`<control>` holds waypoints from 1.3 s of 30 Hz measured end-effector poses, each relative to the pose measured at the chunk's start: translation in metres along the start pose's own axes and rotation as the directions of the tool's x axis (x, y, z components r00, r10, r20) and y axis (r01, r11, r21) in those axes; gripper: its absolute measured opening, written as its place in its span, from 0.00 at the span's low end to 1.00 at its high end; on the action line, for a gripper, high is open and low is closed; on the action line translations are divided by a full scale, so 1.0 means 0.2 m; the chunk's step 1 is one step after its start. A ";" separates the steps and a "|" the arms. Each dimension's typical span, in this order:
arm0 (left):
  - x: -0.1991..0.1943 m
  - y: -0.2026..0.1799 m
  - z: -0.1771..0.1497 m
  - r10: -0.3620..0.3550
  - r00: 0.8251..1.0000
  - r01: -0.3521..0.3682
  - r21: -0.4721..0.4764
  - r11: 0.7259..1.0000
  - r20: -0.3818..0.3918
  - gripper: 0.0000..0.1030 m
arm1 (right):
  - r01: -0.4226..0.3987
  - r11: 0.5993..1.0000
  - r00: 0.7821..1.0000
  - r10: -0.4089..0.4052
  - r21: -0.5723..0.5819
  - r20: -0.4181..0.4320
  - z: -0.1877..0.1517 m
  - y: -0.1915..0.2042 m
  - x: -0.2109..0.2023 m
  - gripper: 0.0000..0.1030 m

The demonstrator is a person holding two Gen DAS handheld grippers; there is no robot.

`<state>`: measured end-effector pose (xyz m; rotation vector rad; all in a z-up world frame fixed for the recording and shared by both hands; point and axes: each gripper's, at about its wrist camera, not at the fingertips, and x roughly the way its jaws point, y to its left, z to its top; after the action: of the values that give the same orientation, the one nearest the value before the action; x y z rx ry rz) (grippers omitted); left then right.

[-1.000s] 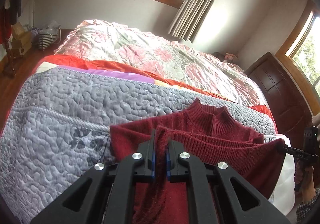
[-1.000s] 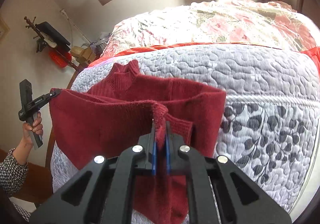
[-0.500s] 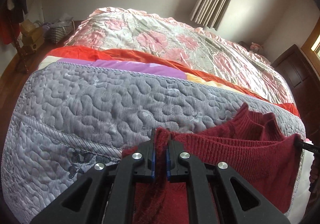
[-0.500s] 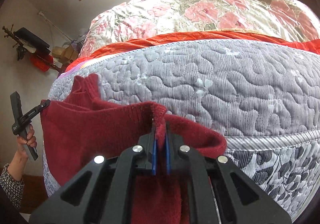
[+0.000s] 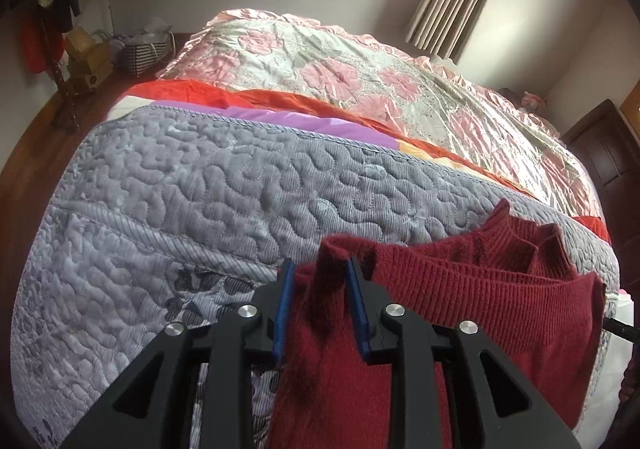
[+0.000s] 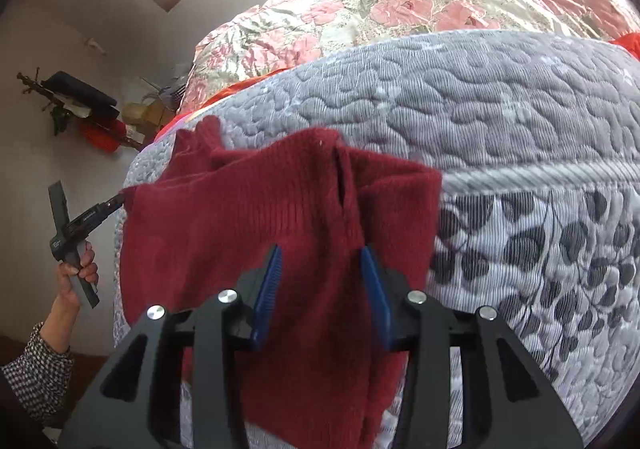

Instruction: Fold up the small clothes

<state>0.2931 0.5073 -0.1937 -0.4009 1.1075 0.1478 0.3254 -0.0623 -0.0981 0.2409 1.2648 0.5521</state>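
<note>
Both grippers have parted their jaws since half a second ago; the left gripper [image 5: 320, 273] and right gripper [image 6: 322, 253] stand open around the red sweater [image 6: 280, 217], draped on the grey quilt [image 5: 200, 189]; only the right view shows the hand [image 6: 76, 273].

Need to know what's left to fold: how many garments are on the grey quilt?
1: the red sweater, draped over the grey quilt's near edge, between both opened grippers. Anything beneath it would be hidden.
</note>
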 end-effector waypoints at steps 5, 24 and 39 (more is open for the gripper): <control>-0.18 -0.01 -0.29 -0.002 0.999 0.004 0.047 0.999 -0.034 0.31 | 0.017 0.999 0.995 -0.021 -0.039 -0.094 -0.36 0.04 -0.05 0.41; -0.15 -0.20 -0.76 0.039 0.987 -0.018 0.132 0.991 -0.155 0.42 | 0.028 0.999 0.982 -0.035 -0.042 -0.187 -0.73 -0.01 -0.06 0.05; -0.20 -0.38 -0.62 -0.027 0.990 0.050 0.160 0.986 -0.141 0.49 | 0.109 0.984 0.989 -0.121 -0.137 -0.079 -0.42 0.07 -0.10 0.32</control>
<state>0.1946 0.3935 -0.1880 -0.2887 1.2378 -0.0053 0.2387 -0.0714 -0.0989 0.0321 1.3122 0.5492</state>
